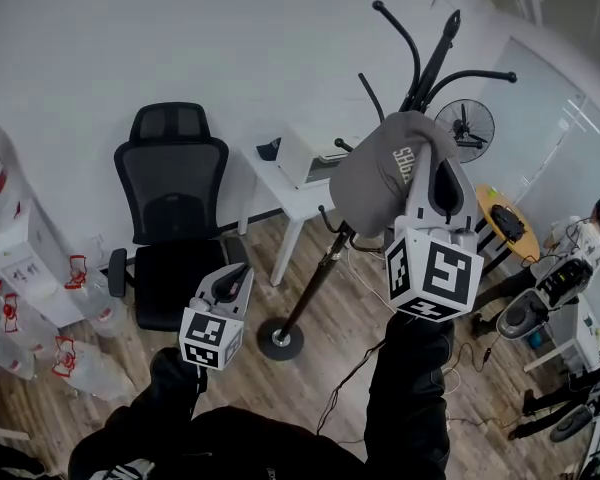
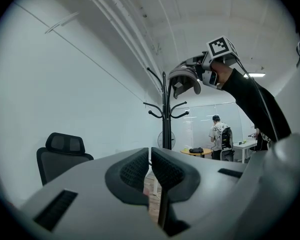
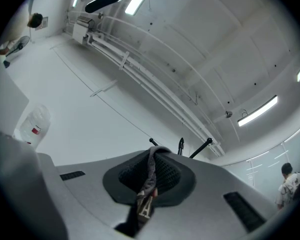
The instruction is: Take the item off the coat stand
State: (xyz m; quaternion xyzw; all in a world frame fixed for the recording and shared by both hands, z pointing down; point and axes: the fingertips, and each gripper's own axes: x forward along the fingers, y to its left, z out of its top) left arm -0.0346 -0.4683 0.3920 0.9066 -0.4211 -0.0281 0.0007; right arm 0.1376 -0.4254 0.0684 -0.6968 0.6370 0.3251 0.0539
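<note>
The black coat stand (image 1: 422, 73) rises from a round base (image 1: 280, 340) on the wood floor, its curved hooks bare at the top. My right gripper (image 1: 435, 183) is shut on the grey cap (image 1: 390, 173) and holds it up in front of the stand's pole. In the right gripper view a fold of the cap's fabric (image 3: 149, 176) is pinched between the pads of the right gripper (image 3: 151, 156). From the left gripper view the cap (image 2: 185, 79) hangs just right of the stand's top (image 2: 164, 91); whether they touch is unclear. My left gripper (image 1: 230, 286) hangs low, shut and empty (image 2: 150, 171).
A black office chair (image 1: 175, 218) and a small white table (image 1: 290, 193) stand by the wall behind the stand. A fan (image 1: 465, 128), a round yellow table (image 1: 505, 223) and a person (image 1: 580, 248) are at the right. Water bottles (image 1: 10, 268) are stacked at the left.
</note>
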